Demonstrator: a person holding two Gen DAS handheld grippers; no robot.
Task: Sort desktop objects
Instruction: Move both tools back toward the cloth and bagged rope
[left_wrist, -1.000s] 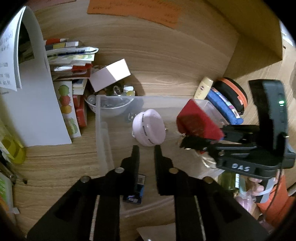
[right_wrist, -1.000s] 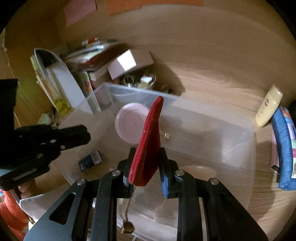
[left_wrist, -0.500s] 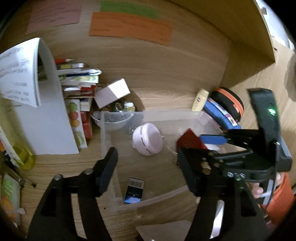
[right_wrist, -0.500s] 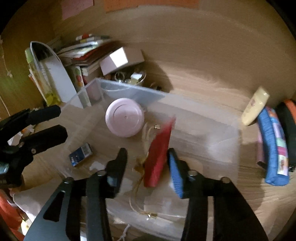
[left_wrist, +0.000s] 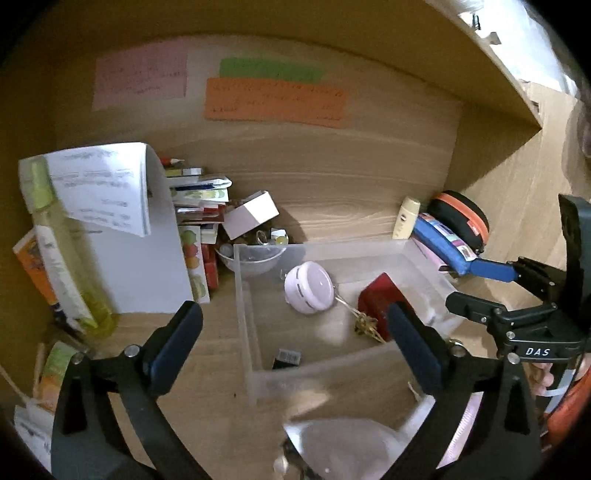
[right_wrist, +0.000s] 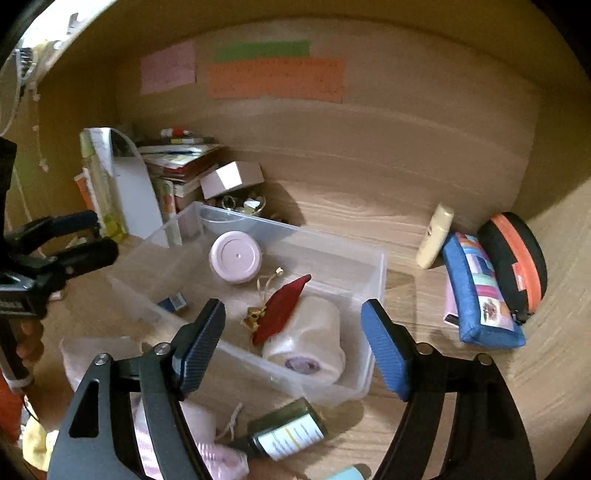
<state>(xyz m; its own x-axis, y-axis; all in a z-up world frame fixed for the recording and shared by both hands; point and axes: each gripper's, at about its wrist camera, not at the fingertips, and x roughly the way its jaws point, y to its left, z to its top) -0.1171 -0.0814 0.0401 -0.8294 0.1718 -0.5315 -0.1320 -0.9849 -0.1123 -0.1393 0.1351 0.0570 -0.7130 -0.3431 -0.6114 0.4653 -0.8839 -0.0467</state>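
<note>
A clear plastic bin (left_wrist: 243, 295) (right_wrist: 376, 266) holds a red pouch (left_wrist: 376, 295) (right_wrist: 284, 306) with a gold tassel. The pouch leans on a tissue roll (right_wrist: 310, 336). Also in the bin are a pink round case (left_wrist: 310, 288) (right_wrist: 235, 256) and a small blue box (left_wrist: 287, 358) (right_wrist: 173, 302). My left gripper (left_wrist: 295, 343) (right_wrist: 92, 236) hangs above the bin's near left corner, its jaws opening wide with nothing between the pads. My right gripper (right_wrist: 293, 349) (left_wrist: 476, 286) hovers over the bin's front wall, its jaws opening, clear of the pouch below.
Books (left_wrist: 199, 206), a white box (left_wrist: 251, 214) and a glass bowl (left_wrist: 255, 258) crowd the back left. A cream tube (right_wrist: 436, 236), a blue pencil case (right_wrist: 476, 291) and a black-orange case (right_wrist: 513, 258) lie right. A dark bottle (right_wrist: 288, 432) and pink cloth (right_wrist: 195, 435) lie in front.
The right gripper let go of the red pouch, which now lies in the bin. Both grippers opened wide and drew back and up from the bin.
</note>
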